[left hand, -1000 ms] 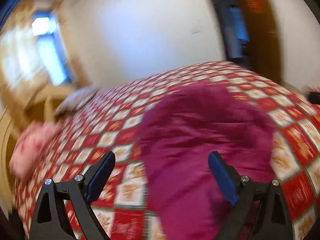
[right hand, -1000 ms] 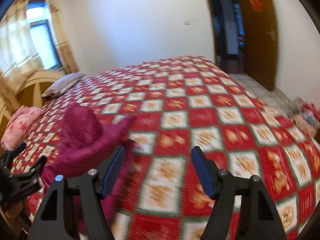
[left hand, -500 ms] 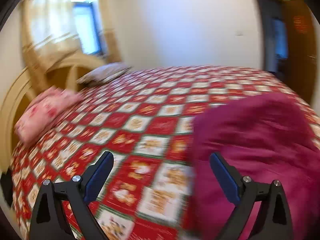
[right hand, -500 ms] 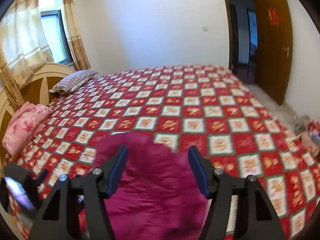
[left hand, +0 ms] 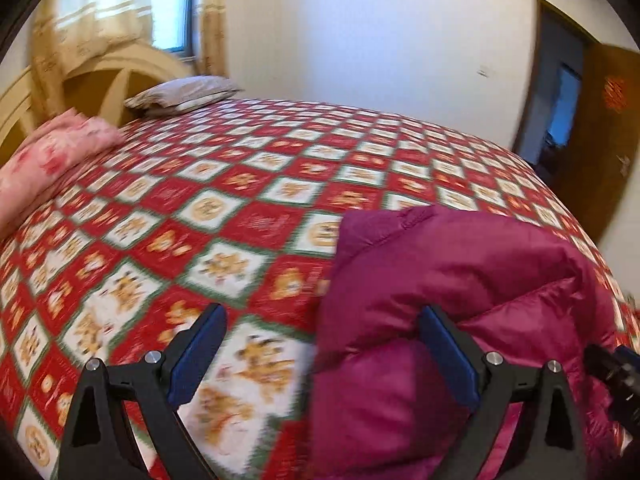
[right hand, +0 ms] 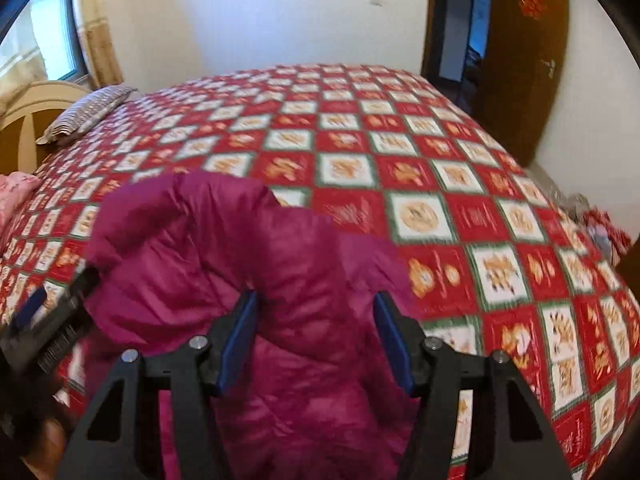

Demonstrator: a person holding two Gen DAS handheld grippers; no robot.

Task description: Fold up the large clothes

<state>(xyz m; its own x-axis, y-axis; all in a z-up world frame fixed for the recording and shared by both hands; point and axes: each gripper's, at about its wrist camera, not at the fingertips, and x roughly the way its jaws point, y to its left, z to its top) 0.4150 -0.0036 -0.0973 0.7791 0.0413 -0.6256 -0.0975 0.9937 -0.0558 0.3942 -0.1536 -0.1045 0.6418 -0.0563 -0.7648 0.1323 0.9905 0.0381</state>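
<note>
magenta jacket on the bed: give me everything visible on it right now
The magenta jacket is a puffy quilted piece in slightly shiny fabric with stitched seams. It lies bunched and partly folded on the red checked bedspread, near its front edge. Part of it sits between the right gripper fingers, whose jaws have just been closing; pad contact isn't clear. The left gripper is open at its left edge.

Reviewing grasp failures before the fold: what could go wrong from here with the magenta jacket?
Right claw has just been closing with puffy jacket between its jaws, not yet pinched: it may catch several layers. Left claw gapes half off the jacket, over bedspread: it might grab the cover too.
</note>
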